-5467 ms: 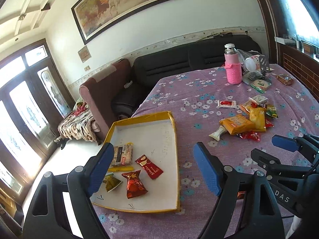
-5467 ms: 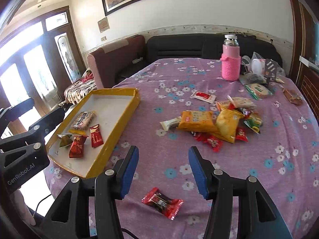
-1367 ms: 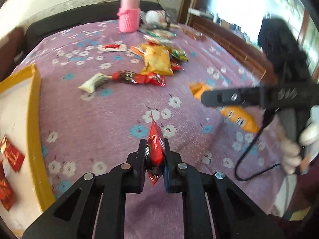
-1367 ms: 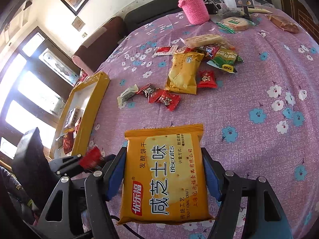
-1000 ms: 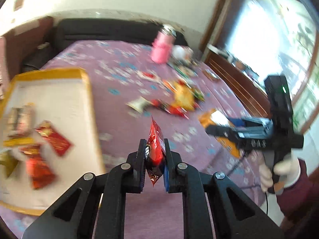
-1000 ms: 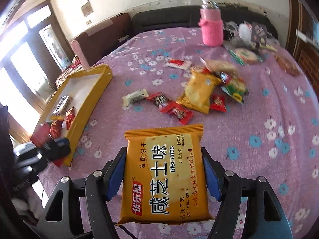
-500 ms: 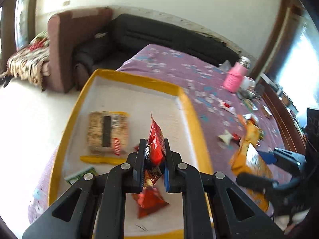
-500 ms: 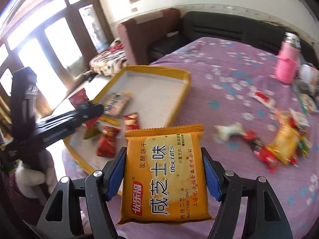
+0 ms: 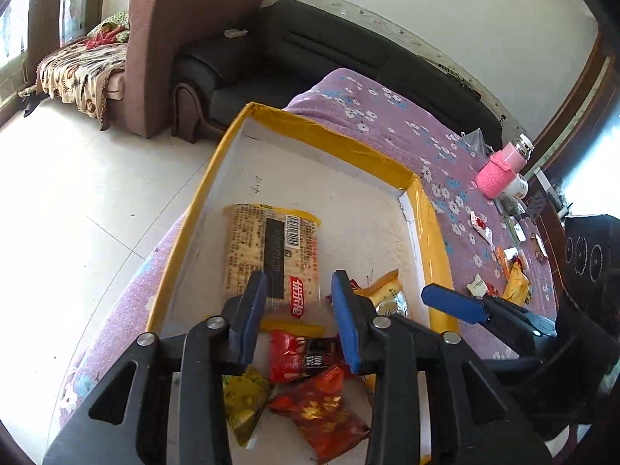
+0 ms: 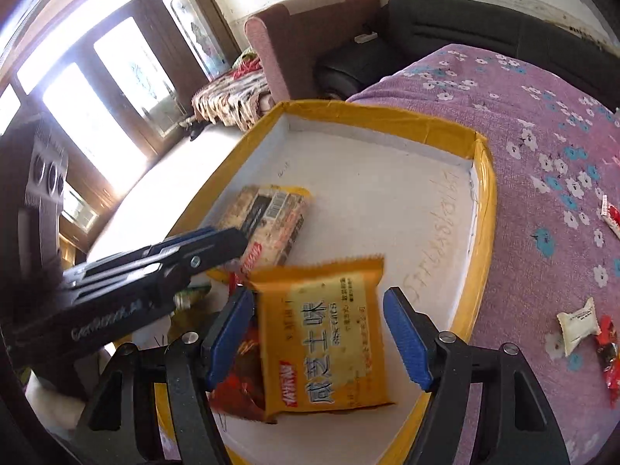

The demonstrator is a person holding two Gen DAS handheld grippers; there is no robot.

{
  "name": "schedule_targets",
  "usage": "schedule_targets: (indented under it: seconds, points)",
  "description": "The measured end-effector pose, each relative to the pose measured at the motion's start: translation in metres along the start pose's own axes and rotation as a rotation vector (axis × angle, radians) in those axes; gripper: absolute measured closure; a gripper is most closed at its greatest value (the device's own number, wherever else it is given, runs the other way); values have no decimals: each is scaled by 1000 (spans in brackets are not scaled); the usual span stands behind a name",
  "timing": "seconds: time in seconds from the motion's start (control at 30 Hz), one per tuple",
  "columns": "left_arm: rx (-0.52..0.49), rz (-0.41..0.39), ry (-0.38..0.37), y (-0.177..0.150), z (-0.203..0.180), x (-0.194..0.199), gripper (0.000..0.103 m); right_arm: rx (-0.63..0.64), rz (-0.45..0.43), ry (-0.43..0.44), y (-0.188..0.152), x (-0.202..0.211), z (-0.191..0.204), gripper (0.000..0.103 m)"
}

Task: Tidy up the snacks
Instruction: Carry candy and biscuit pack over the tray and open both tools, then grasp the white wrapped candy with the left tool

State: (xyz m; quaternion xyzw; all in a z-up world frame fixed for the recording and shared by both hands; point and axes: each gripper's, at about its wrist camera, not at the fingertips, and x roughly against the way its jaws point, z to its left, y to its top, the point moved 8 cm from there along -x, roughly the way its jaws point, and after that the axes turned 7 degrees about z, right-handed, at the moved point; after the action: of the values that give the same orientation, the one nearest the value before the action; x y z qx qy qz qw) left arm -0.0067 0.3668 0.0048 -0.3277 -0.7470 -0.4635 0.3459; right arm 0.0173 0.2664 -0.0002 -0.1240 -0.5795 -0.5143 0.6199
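Hovering over the yellow-rimmed tray [image 9: 424,209], the left gripper [image 9: 298,312] is opening its jaws, the red candy wrapper [image 9: 300,356] it pinched upright half a second ago now lying flat in the tray beneath its pads. Beside it the right gripper [image 10: 317,339] stands wide, and the orange biscuit pack [image 10: 329,333] that filled its jaws a moment earlier now lies tilted between them, apparently free of the pads, over a red snack bag [image 10: 240,383] in the tray. The clear cracker packet [image 9: 273,255] rests where it did. More snacks [image 9: 513,281] remain scattered on the purple floral table [image 10: 542,162] by the pink flask [image 9: 502,168].
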Motion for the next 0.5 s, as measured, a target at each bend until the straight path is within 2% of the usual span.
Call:
schedule_targets:
  seconds: [0.13,0.27,0.5]
  points:
    - [-21,-13,11,-9,-13,19,67,-14,-51,32,-7,25,-7,32]
    - [-56,-18,1,-19,-45,28,55,-45,-95,22,-28,57,-32,32]
    - [-164,28,-57,-39,-138,18,52,-189,-185,-34,-81,121,-127,32]
